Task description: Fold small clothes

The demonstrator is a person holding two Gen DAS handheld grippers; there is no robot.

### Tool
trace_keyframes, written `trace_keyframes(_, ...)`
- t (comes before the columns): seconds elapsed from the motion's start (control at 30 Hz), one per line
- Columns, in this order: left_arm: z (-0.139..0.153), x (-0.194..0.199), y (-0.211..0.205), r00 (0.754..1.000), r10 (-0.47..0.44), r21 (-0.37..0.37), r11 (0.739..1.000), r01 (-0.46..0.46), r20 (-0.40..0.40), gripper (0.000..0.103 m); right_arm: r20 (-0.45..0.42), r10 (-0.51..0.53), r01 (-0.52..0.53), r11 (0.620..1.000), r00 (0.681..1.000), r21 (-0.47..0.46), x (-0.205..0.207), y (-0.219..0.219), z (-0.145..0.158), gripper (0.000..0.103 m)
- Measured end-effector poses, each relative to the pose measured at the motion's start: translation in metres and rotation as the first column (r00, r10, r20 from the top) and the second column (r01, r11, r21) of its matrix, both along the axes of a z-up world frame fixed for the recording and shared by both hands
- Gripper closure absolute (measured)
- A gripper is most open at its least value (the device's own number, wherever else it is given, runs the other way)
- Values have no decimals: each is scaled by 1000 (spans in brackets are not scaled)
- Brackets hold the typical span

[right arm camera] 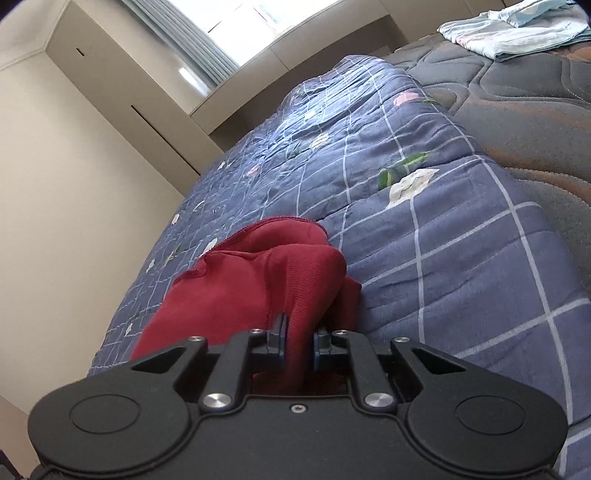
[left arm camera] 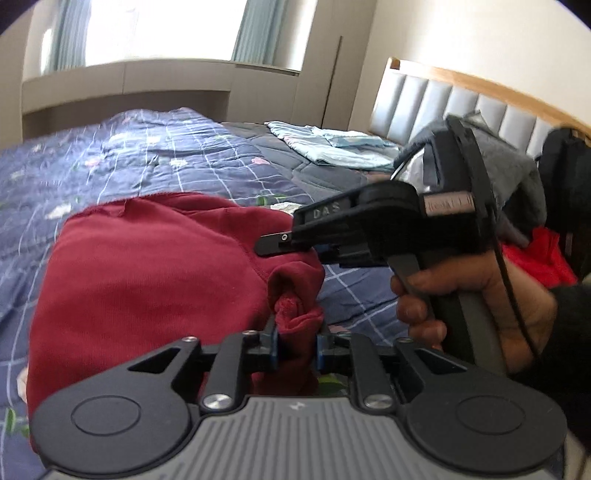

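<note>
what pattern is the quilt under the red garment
Blue-purple quilt with a white grid and scattered flowers, under the red garment; clearest in the right wrist view.

Raised letters "DAS" stand on the right tool (left arm camera: pixel 295 240); nothing else legible.

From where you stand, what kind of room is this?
Most likely a bedroom: a bed with a blue checked quilt, a padded headboard, and curtains at a bright window.

A bright curtained window (left arm camera: pixel 162 29) lights cream built-in cabinets (right arm camera: pixel 74 122). A grey padded wood-framed headboard (left arm camera: pixel 443 96) stands at the bed's head edge; a blue checked floral quilt (right arm camera: pixel 424 240) covers the bed.
</note>
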State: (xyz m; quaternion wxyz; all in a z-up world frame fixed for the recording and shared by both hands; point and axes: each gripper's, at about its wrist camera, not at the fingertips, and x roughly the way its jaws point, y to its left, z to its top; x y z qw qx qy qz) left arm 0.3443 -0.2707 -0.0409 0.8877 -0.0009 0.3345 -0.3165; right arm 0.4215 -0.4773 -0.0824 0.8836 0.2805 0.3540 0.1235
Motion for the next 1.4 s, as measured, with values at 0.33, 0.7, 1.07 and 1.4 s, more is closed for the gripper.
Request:
trace_keyframes(0.33,25,-11,61,987,154,-119,980,-158,-46,3,72,-75,88,977,995,-193,-36,9,28,17)
trace_keyframes(0.7,-3,31,151,806,556,-36,818,-574,-205,1,231,-110,208,867,967,-453,-89,80,31,1)
trace_keyframes(1.07,-44,23,159,797,555,0,821,-571,-240,0,236,-187,293,756,954,-586,-106,81,-6,1)
trace_keyframes(1.4,-42,25,159,803,546,7,828,-561,-239,0,208,-236,310,819,949,-483,-117,66,-12,1)
